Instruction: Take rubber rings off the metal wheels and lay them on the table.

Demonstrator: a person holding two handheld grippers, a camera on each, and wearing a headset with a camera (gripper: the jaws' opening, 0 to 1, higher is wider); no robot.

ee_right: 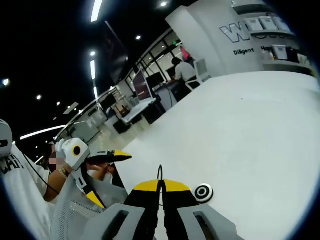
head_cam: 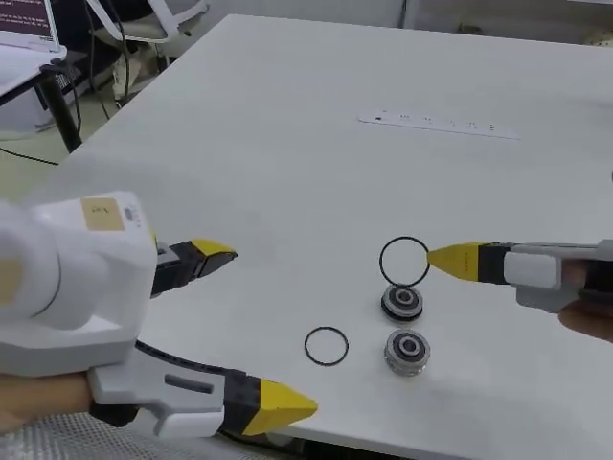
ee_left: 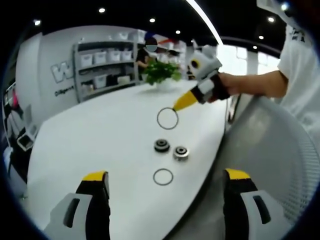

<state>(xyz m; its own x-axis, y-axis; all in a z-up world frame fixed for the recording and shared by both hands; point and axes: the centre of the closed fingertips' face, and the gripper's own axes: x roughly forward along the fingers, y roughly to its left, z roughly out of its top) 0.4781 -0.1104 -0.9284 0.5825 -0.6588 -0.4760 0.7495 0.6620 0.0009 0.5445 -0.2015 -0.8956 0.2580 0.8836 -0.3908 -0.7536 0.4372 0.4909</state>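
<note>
My right gripper (head_cam: pixel 433 258) is shut on a thin black rubber ring (head_cam: pixel 404 261), which hangs upright just above the white table (head_cam: pixel 287 144). Right below it sits a dark-rimmed metal wheel (head_cam: pixel 402 301), and a silvery wheel (head_cam: pixel 408 349) lies nearer to me. A second loose ring (head_cam: pixel 327 346) lies flat, left of the silvery wheel. My left gripper (head_cam: pixel 249 331) stands open at the near left, nothing between its jaws. In the left gripper view the held ring (ee_left: pixel 167 118), both wheels (ee_left: pixel 162 145) (ee_left: pixel 181 152) and the flat ring (ee_left: pixel 163 176) line up ahead. The right gripper view has its shut fingertips (ee_right: pixel 160 186) with the ring (ee_right: pixel 160 172) edge-on.
A white power strip (head_cam: pixel 441 125) lies on the far part of the table. The table's near edge (head_cam: pixel 383 446) runs just below the wheels. A laptop (head_cam: pixel 29 24) and a chair (head_cam: pixel 153 19) stand off the far left corner. A plant (ee_left: pixel 160 72) stands at the table's end.
</note>
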